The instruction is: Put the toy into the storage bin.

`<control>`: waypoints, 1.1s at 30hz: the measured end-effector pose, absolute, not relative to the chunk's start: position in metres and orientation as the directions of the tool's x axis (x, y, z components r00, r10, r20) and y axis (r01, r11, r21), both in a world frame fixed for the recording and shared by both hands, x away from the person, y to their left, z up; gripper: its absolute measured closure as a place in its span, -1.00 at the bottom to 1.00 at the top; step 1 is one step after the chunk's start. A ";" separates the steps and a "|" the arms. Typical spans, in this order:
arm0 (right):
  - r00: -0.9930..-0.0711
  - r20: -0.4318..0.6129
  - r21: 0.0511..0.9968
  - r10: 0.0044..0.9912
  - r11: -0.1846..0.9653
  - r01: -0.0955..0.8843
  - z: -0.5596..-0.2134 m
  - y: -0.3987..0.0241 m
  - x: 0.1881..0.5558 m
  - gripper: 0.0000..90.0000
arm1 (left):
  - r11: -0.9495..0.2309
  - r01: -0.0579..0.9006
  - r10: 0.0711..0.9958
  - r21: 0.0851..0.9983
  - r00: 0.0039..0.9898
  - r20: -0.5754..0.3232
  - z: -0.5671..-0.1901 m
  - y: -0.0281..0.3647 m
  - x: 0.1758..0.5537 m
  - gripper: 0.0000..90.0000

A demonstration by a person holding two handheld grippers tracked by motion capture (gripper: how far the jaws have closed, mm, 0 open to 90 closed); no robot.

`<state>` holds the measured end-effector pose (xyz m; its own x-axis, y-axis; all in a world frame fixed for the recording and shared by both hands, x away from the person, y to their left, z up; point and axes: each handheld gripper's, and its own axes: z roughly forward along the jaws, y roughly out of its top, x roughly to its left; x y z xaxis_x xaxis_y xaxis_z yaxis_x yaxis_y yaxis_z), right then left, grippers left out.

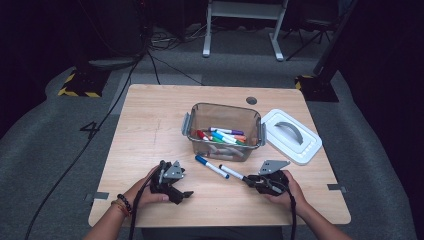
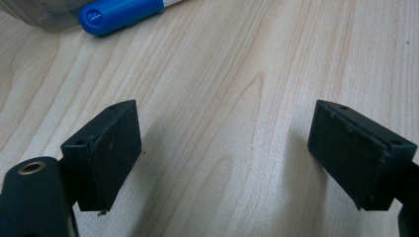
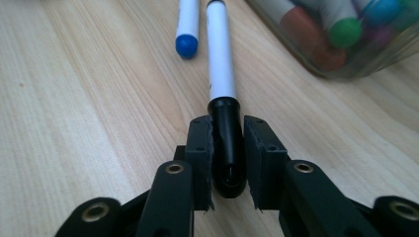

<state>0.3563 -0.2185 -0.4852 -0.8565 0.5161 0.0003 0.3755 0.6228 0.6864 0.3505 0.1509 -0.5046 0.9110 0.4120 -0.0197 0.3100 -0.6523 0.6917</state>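
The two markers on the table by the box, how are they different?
The black marker has a black cap; the blue marker has a blue one. The right gripper is shut on the black marker's cap; the blue marker lies free. Both have white barrels and lie on the table.

In the left gripper view, the blue marker (image 2: 121,15) is cut off by the top edge, and the bin (image 2: 44,12) beside it is blurred. In the right gripper view, the black marker (image 3: 221,64) is cut off at the top, its cap partly hidden between the jaws. The markers in the bin (image 3: 341,34) are blurred there.
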 end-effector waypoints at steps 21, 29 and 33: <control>-0.920 -0.104 0.801 0.377 0.580 0.147 -0.398 -0.232 0.341 0.66 | -0.652 0.311 0.412 0.691 0.911 -0.021 -0.505 0.151 0.351 -0.70; -0.941 -0.149 0.821 0.305 0.568 0.054 -0.351 -0.217 0.365 0.66 | -0.653 0.311 0.412 0.691 0.911 -0.021 -0.505 0.151 0.351 -0.70; -0.943 -0.161 0.807 0.292 0.589 0.045 -0.338 -0.206 0.388 0.66 | -0.653 0.311 0.412 0.691 0.911 -0.021 -0.505 0.151 0.351 -0.70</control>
